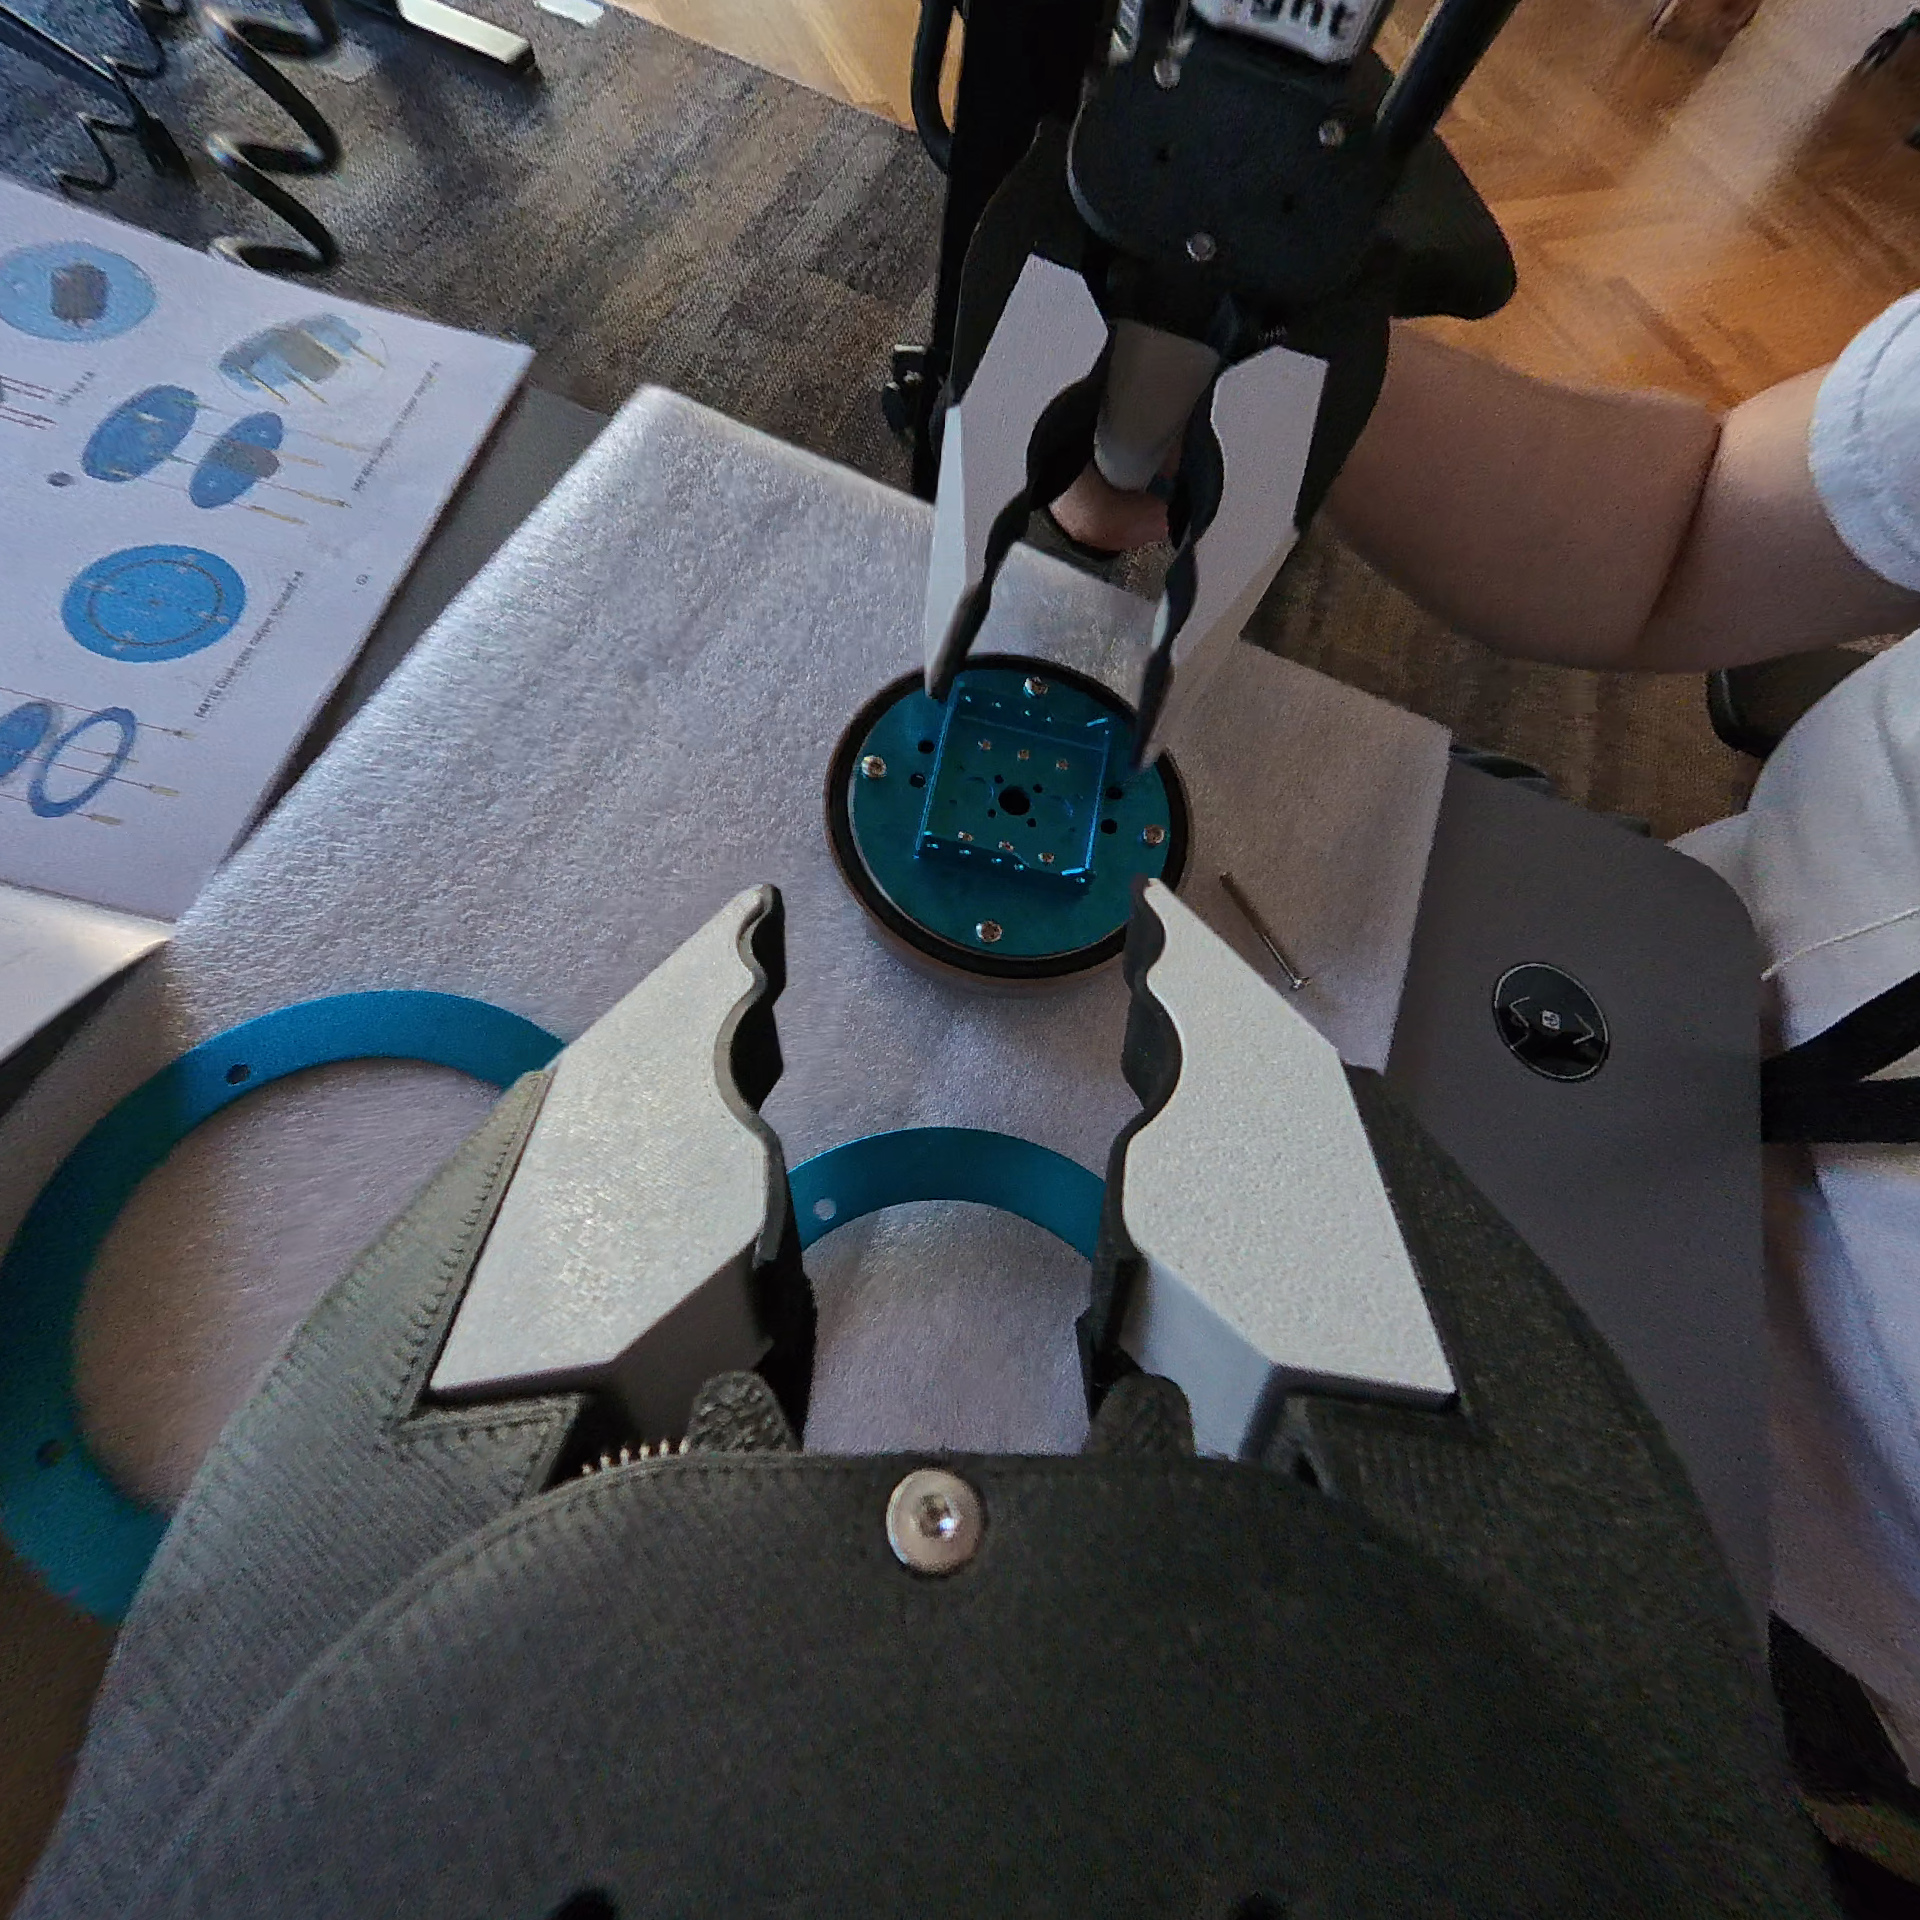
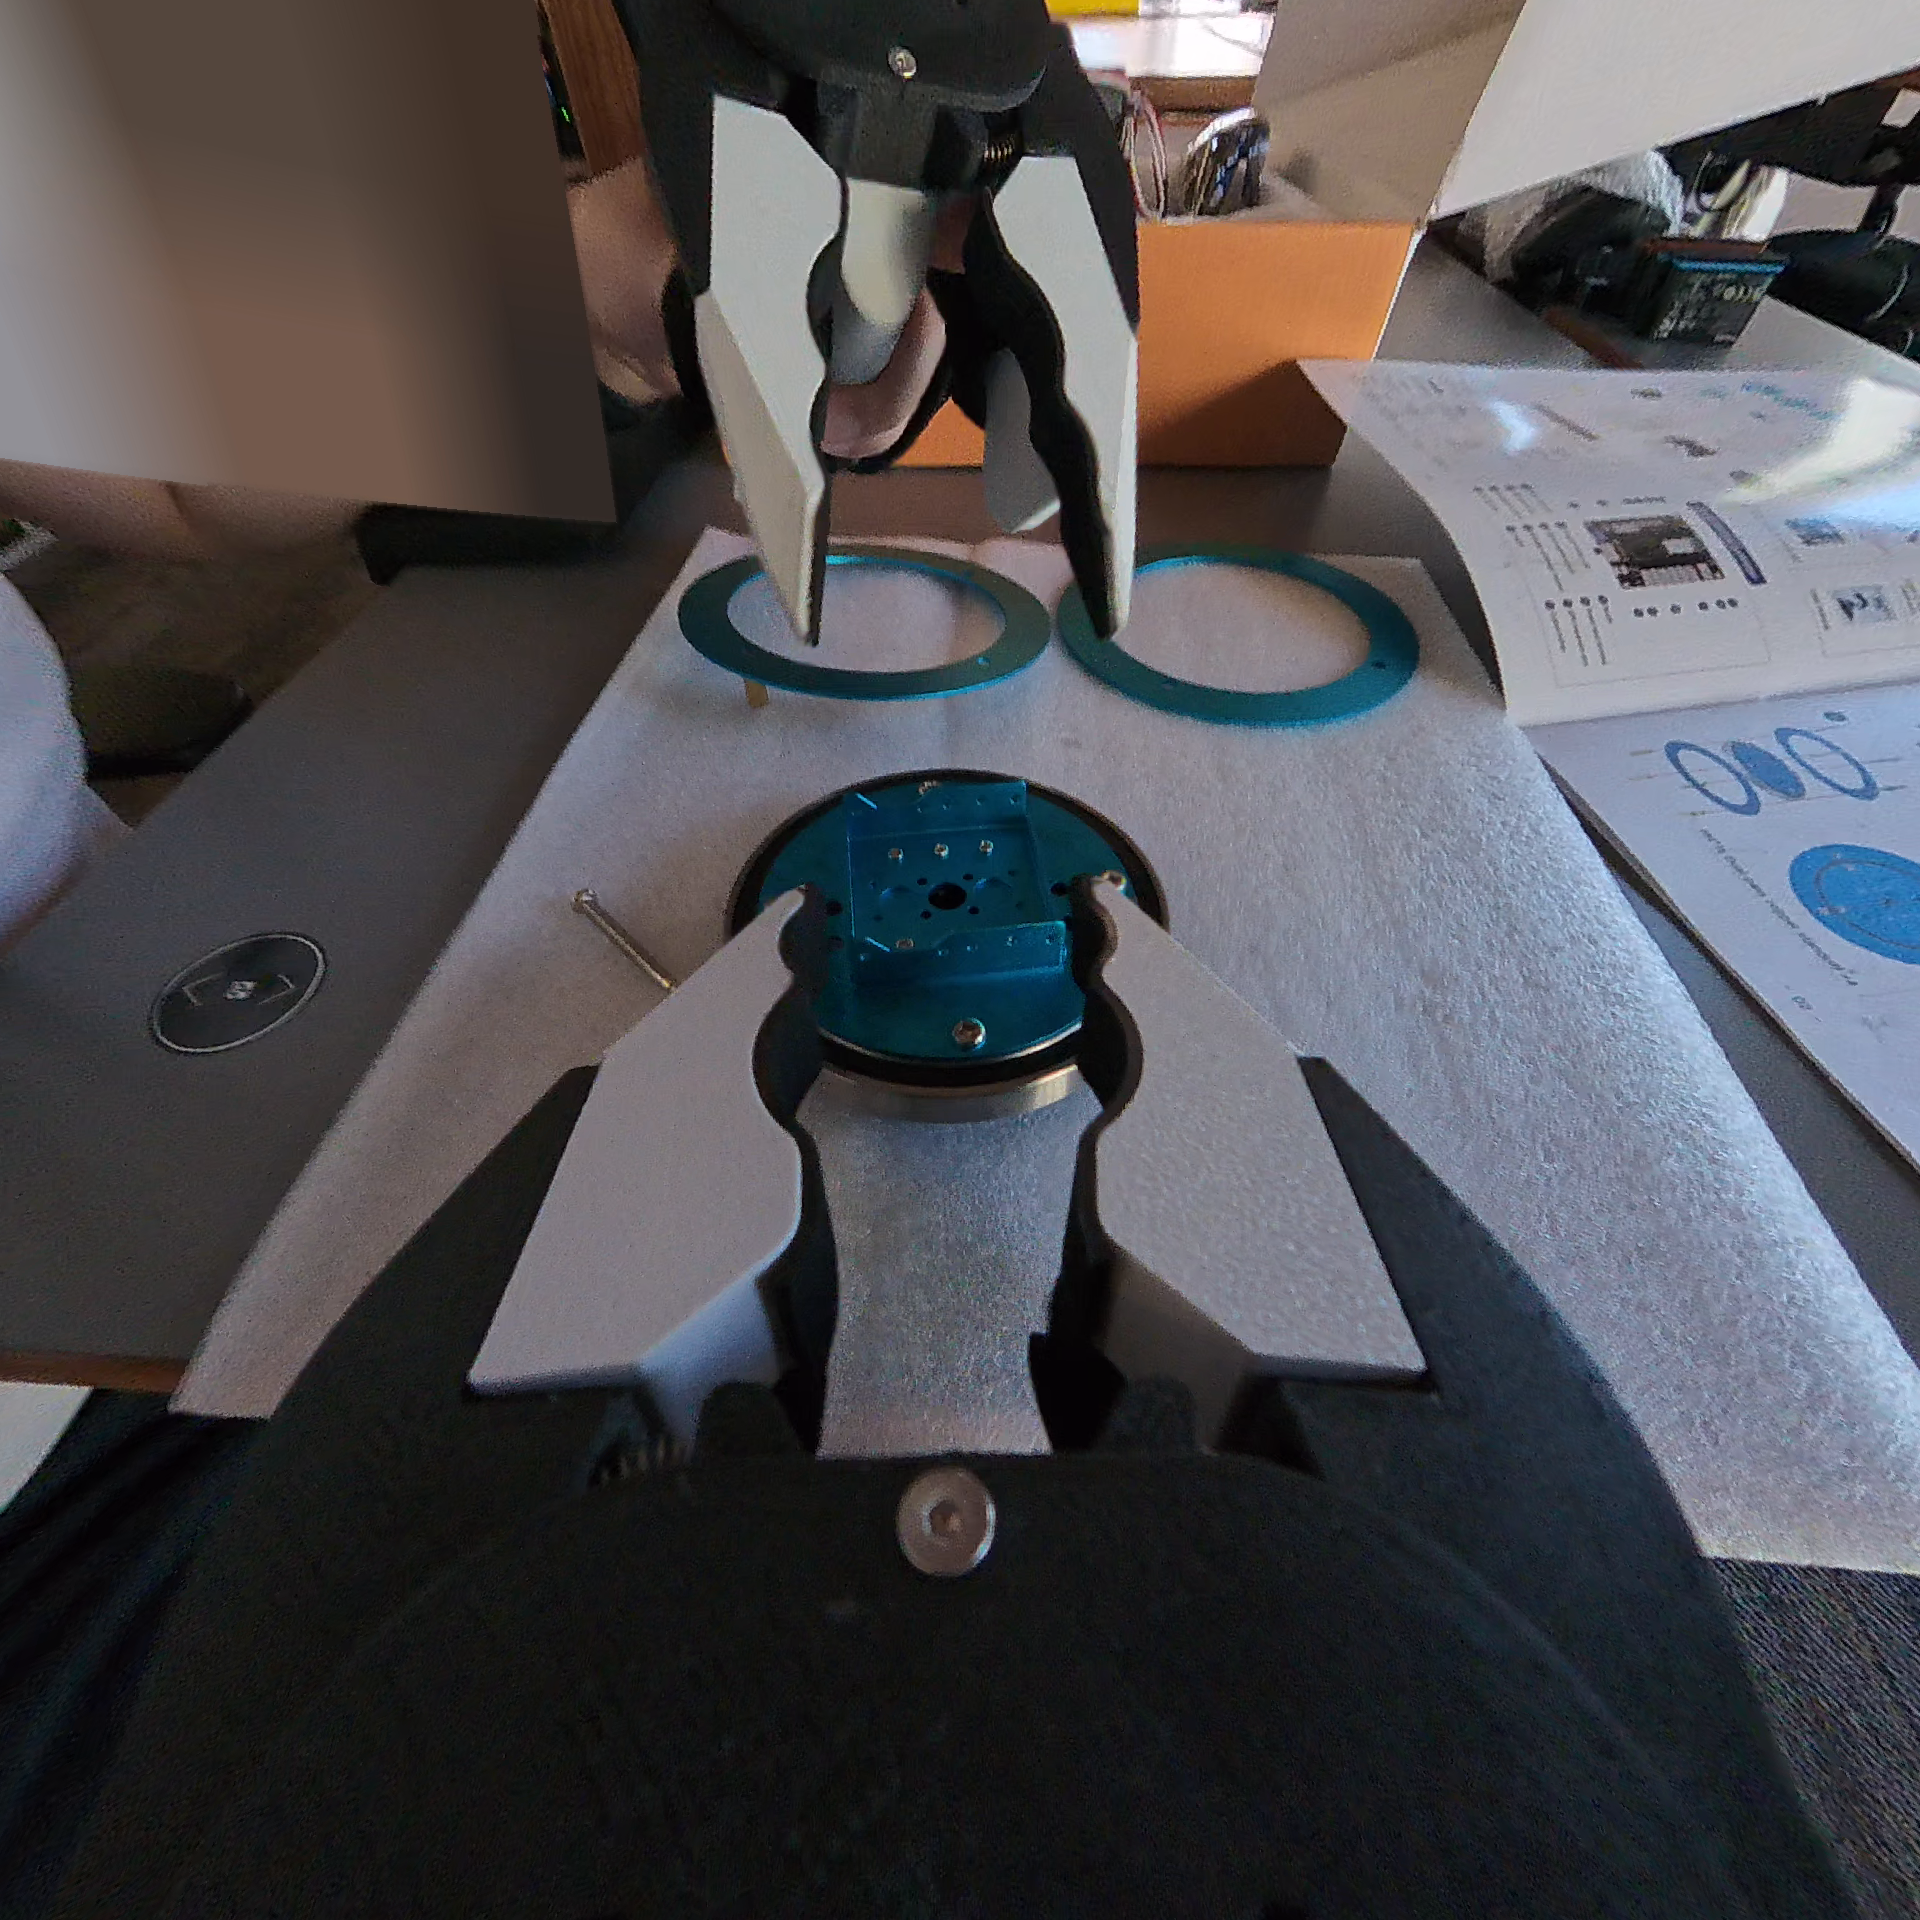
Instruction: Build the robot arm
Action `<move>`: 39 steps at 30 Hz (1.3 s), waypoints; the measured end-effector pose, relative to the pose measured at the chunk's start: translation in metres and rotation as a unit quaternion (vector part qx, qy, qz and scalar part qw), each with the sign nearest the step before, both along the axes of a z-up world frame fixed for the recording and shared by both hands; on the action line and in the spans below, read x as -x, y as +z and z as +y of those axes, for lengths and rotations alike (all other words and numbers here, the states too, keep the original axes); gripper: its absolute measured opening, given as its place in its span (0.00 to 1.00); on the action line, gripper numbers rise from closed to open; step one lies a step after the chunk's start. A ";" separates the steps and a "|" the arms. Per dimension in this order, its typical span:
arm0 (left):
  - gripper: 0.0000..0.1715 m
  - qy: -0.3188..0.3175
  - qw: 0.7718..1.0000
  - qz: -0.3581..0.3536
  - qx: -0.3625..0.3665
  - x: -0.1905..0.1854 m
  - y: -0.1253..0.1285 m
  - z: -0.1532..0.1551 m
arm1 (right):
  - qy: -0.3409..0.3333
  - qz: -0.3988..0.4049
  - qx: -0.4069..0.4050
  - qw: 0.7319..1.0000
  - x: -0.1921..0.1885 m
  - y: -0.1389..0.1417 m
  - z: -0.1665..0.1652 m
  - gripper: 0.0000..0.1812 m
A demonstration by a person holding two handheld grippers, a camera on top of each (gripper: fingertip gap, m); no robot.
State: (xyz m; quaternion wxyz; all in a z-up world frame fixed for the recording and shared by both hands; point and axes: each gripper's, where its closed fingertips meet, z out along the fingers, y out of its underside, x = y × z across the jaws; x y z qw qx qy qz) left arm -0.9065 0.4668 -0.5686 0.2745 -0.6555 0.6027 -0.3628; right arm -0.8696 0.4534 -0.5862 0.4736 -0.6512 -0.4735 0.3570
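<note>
A blue round plate (image 1: 1039, 914) on a black and silver round base lies on a white foam sheet (image 1: 623, 675). A blue square bracket (image 1: 1013, 790) with screws sits on the plate. My right gripper (image 2: 945, 899) is open, with its fingertips low on either side of the bracket (image 2: 935, 873) and very close to it; it also shows in the left wrist view (image 1: 1039, 717). My left gripper (image 1: 956, 904) is open and empty, hanging above two flat blue rings (image 1: 208, 1091) (image 1: 935, 1174); it also shows in the right wrist view (image 2: 956, 623).
A long thin screw (image 1: 1262, 930) lies on the foam beside the plate. A grey slab with a round emblem (image 1: 1548, 1023) lies beside the foam. Printed instruction sheets (image 1: 208, 520) lie on the other side. A cardboard box (image 2: 1247, 332) stands behind. A person's arm (image 1: 1558, 520) is near. The tips of one gripper are about 6 centimetres away from the tips of the other. Both grippers' tips are roughly 4 centimetres from the blue round plate (image 1: 1039, 914).
</note>
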 end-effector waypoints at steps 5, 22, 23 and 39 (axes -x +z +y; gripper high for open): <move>0.35 0.081 0.995 -0.052 -0.030 0.020 0.043 0.030 | -0.007 0.011 0.000 1.000 -0.004 0.004 0.003 0.30; 0.34 0.160 0.985 -0.036 -0.060 0.082 0.081 -0.001 | -0.034 0.014 0.019 0.999 0.000 0.003 0.000 0.30; 0.34 0.159 0.986 -0.016 -0.054 0.087 0.072 -0.006 | -0.040 0.017 0.018 0.999 0.000 0.005 -0.001 0.31; 0.16 0.007 0.978 0.207 -0.021 0.100 -0.042 -0.057 | -0.091 0.007 -0.025 0.996 -0.011 0.020 -0.050 0.32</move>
